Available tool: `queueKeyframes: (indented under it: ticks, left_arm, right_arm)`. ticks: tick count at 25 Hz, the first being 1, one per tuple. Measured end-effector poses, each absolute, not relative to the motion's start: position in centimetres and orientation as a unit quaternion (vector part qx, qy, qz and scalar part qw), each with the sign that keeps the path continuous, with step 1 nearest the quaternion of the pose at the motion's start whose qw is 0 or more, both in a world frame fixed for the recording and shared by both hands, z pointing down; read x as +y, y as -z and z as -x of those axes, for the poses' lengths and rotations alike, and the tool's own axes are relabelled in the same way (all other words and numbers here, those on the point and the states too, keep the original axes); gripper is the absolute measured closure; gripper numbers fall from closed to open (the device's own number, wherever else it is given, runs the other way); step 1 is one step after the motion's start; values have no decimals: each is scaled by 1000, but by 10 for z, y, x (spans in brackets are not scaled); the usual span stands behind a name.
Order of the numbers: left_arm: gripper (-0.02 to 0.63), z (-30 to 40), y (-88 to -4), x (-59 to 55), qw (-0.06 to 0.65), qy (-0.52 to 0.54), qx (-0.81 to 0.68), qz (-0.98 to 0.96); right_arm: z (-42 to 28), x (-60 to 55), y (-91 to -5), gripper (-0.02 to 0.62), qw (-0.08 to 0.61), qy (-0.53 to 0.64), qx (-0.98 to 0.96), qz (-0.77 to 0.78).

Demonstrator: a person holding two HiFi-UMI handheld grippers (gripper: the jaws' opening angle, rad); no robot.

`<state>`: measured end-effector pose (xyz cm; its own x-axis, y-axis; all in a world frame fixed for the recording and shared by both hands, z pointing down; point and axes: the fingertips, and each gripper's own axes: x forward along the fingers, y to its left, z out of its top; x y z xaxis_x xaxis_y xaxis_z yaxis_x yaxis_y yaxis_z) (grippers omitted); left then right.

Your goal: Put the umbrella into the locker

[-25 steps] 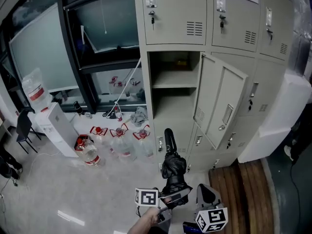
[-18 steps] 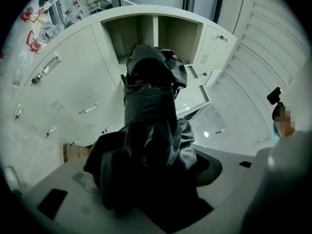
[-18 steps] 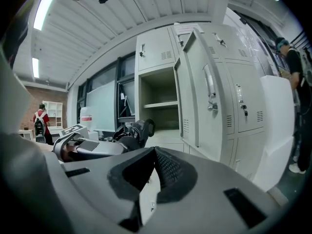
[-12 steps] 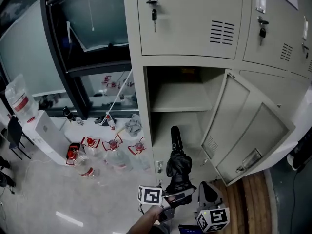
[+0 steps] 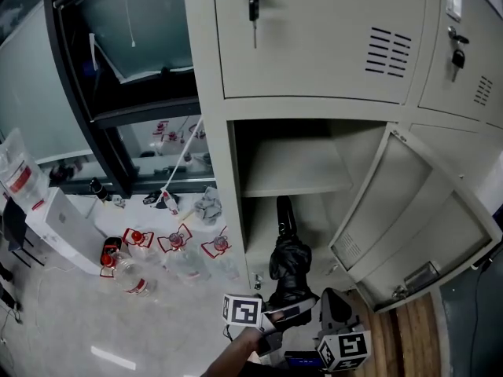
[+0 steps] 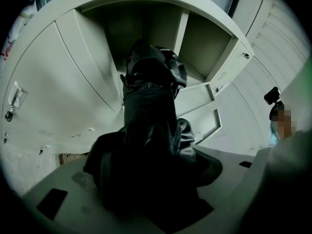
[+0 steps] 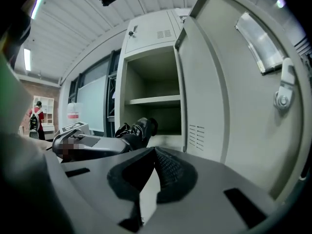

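we hold the umbrella point(image 5: 289, 259) in the left gripper point(image 5: 280, 315), whose jaws are clamped on the bunched black fabric at its near end. in the left gripper view the folded cloth fills the whole space between the jaws. the umbrella is closed and strapped, and it stretches away from us towards the locker point(image 5: 211, 93). its far end points at the lower part of the open compartment, under the shelf point(image 5: 295, 170). we cannot tell whether that end is already past the front edge.

the right gripper point(image 7: 154, 154) is just beside the left one, on its right, and carries nothing. its two pads meet at their tips, with only a thin wedge of light lower down between them. it faces the inner side of the door point(image 5: 416, 226), which stands swung out to the right of the compartment. the door shows its vent slots and handle plate.

each gripper carries its marker cube, the left cube point(image 5: 242, 311) and the right cube point(image 5: 343, 350), low in the head view. a forearm point(image 5: 233, 357) reaches up to the left one.

above the open compartment, a closed door has a key point(image 5: 253, 6) in its lock. left of the locker, several clear bottles point(image 5: 174, 246) with red caps stand on the pale floor point(image 5: 63, 312) beneath a dark-framed window point(image 5: 118, 61).
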<state>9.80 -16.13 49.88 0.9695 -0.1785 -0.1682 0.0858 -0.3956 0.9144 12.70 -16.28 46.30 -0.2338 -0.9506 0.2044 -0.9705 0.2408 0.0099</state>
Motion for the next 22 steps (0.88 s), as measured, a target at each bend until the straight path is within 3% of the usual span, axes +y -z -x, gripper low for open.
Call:
queueKeyframes:
  ticks: [16, 22]
  left_arm:
    - [329, -98, -499, -203, 588, 149, -22, -795]
    - [329, -102, -504, -224, 573, 143, -27, -806]
  right_arm:
    - [-120, -205, -470, 594, 91, -65, -794, -597]
    - [-126, -224, -476, 594, 94, -70, -795, -595]
